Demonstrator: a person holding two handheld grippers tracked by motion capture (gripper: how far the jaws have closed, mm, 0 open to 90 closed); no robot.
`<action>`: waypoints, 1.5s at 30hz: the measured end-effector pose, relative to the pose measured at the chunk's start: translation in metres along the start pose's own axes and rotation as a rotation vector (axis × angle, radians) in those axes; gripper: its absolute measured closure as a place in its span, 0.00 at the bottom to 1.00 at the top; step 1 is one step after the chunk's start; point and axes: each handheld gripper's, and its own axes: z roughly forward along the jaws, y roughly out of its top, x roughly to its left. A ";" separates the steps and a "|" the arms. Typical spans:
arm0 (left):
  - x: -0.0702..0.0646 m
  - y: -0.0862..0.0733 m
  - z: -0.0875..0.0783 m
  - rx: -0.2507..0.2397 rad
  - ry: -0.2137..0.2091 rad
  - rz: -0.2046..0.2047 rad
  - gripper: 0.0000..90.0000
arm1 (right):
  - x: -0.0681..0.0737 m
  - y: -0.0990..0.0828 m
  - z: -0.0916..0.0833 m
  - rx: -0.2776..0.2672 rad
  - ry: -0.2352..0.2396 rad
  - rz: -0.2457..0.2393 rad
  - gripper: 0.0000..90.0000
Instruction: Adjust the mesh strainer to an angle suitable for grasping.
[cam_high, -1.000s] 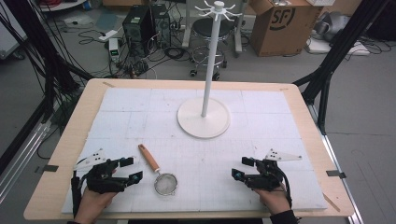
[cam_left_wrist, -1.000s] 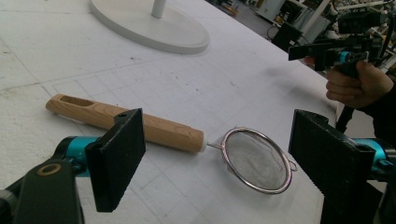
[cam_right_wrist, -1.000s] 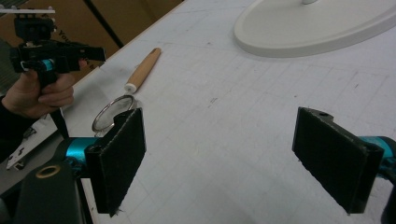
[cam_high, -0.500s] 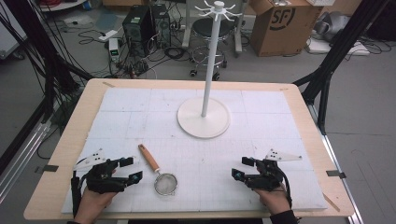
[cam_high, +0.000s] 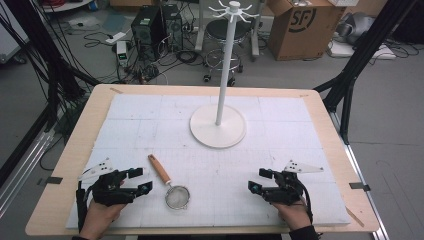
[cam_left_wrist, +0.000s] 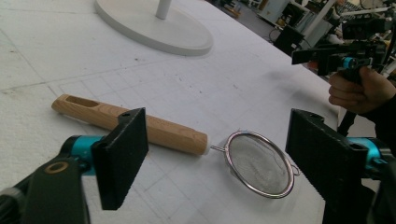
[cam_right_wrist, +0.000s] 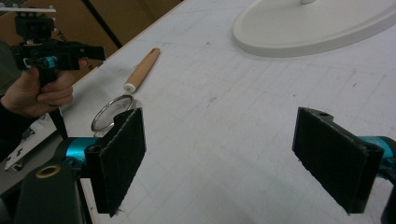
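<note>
Strainer (cam_high: 177, 196) lies untouched at the stand's (cam_high: 218, 125) 7 o'clock; left gripper (cam_high: 141, 180) has just been closing slightly, nothing between, right gripper (cam_high: 260, 180) spread. Hanging's all left.

The strainer (cam_left_wrist: 259, 162) has shiny metal mesh and a smooth, matt wooden handle (cam_left_wrist: 130, 119), the worktop's (cam_high: 80, 150) white cover (cam_left_wrist: 261, 79) looks like rough foam, and the stand (cam_high: 218, 125) seems matt plastic.

wooden table (cam_high: 75, 150), white gridded mat (cam_high: 280, 150) on top; on the mat: strainer (cam_high: 172, 189), white stand base (cam_high: 218, 126).
</note>
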 end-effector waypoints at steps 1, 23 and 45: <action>0.000 0.000 0.000 0.004 0.008 -0.003 0.33 | 0.000 0.000 0.000 -0.002 -0.001 -0.002 0.18; 0.003 -0.003 0.014 0.121 0.002 -0.051 0.82 | -0.002 0.000 0.002 0.000 -0.005 -0.001 0.18; -0.005 -0.001 0.028 0.161 -0.010 -0.045 1.00 | -0.002 -0.001 0.000 -0.004 -0.017 0.007 0.18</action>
